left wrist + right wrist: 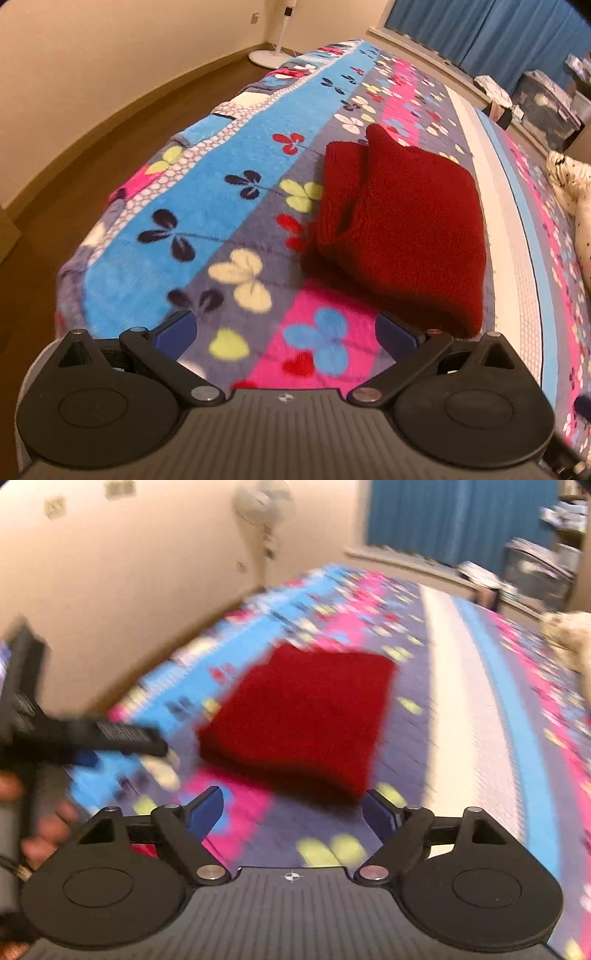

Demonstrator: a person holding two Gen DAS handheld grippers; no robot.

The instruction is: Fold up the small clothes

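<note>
Garment: one dark red fleecy piece [402,229], folded into a thick, roughly rectangular pad; it lies on the bed, on a plush blanket [207,206] patterned with butterflies in blue, grey and pink stripes; a loose flap shows along its left edge in the left wrist view; nothing touches it.

Left tool [286,328]: jaws spread wide, blue pads [177,328] apart with only blanket between them; held above the bed, just short of the near edge of the red piece, not in contact.

Right tool [293,808]: jaws likewise wide apart, nothing between them; the red piece [303,716] sits ahead of it and clear of both fingertips; right wrist view heavily motion-blurred, pattern detail not readable.

Left tool [162,747] also appears at the left edge of the right wrist view, with the fingers of a hand [44,827] wrapped round its handle.

Surroundings: white standing fan [275,40] on the brown floor beyond the far end of the bed; blue curtain [491,33] over the window; a white spotted cloth [572,184] at the right edge of the bed, well apart from the red piece.
</note>
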